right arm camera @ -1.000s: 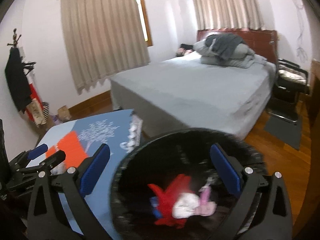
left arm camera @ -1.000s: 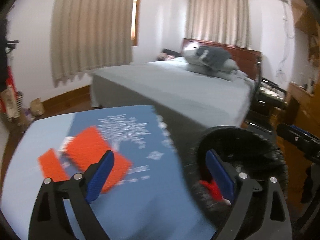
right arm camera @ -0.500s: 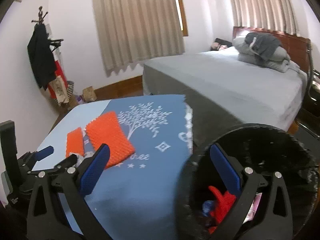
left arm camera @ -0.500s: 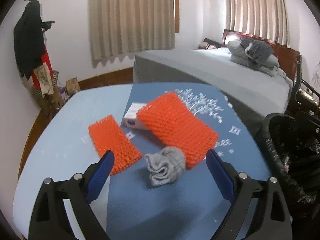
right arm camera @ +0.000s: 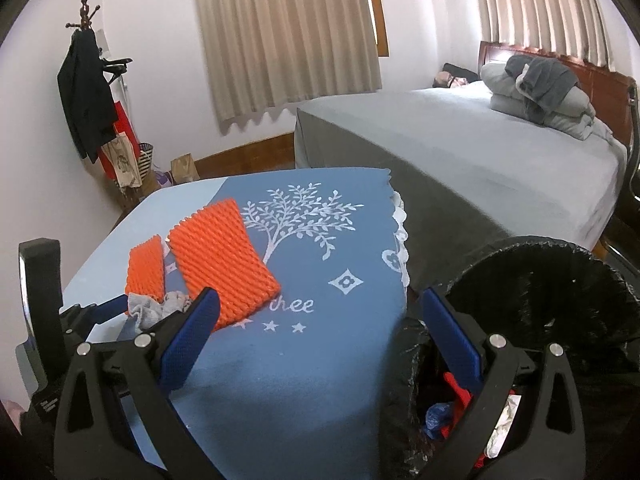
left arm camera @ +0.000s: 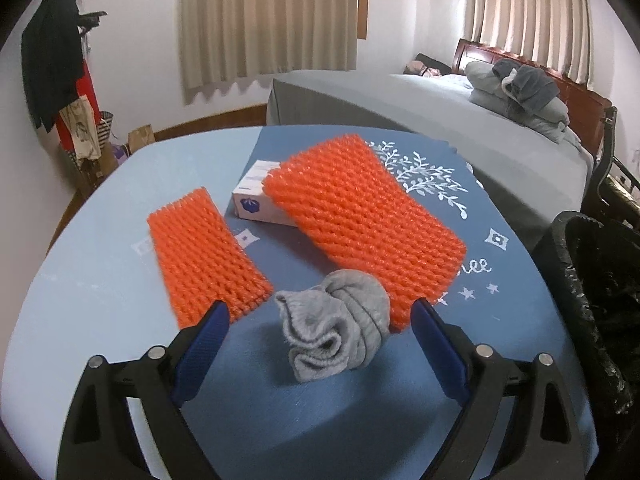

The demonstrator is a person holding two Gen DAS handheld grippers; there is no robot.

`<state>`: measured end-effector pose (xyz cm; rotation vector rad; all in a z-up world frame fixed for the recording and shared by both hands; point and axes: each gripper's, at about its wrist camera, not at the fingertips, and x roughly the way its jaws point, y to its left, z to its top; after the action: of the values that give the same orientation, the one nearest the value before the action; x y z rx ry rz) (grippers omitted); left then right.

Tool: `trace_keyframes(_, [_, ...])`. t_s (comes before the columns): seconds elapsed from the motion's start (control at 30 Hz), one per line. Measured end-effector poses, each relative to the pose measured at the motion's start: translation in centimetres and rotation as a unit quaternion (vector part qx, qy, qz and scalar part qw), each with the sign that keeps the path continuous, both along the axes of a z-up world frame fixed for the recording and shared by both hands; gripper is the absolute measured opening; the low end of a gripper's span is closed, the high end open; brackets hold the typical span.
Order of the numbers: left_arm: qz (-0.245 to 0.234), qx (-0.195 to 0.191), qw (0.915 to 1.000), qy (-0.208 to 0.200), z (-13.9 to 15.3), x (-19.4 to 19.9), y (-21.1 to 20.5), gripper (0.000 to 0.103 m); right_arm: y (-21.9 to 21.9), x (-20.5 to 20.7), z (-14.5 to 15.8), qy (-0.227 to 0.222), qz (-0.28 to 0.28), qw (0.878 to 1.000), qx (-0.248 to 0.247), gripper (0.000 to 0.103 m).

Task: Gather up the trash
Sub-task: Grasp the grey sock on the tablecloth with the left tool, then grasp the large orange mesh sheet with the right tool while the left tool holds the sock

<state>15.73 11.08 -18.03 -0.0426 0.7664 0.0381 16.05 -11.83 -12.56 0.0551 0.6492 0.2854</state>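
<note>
A crumpled grey sock (left arm camera: 340,320) lies on the blue table (left arm camera: 100,272), just ahead of and between the fingers of my open left gripper (left arm camera: 320,344). Behind it lie a small orange foam net (left arm camera: 204,260), a large orange foam net (left arm camera: 360,224) and a white box (left arm camera: 256,196) partly under the large net. My right gripper (right arm camera: 320,332) is open and empty over the table's right edge, beside the black-lined trash bin (right arm camera: 540,344) that holds red, blue and white scraps. The sock (right arm camera: 156,308) and both nets also show in the right wrist view.
The bin (left arm camera: 592,320) stands off the table's right edge. A grey bed (right arm camera: 480,160) with folded bedding lies beyond the table. A coat rack (right arm camera: 88,92) with clothes and bags stands at the far left wall.
My left gripper has swung left from the bin to face the table items and closed in on the grey sock. My right gripper has swung left from over the bin toward the table edge.
</note>
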Motion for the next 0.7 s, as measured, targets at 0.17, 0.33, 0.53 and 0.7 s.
trace_keyframes(0.17, [-0.016,-0.018,0.9996,0.016,-0.7,0.4,0.1,0.054,0.2,0.4,-0.2,0.004,0.003,1.000,-0.001,0.098])
trace_keyframes(0.33, [-0.031,-0.026,0.9992,0.006,-0.1,-0.3,0.0,0.038,0.6,0.6,0.0,0.003,0.007,1.000,-0.003,0.098])
trace_keyframes(0.53, [-0.018,-0.045,0.9988,-0.010,1.3,-1.8,1.4,0.037,1.5,1.0,0.2,0.002,0.016,1.000,-0.007,0.098])
trace_keyframes(0.7, [-0.002,-0.039,0.9989,-0.027,2.5,-2.4,2.9,0.037,2.9,1.8,0.0,0.005,0.025,1.000,-0.008,0.098])
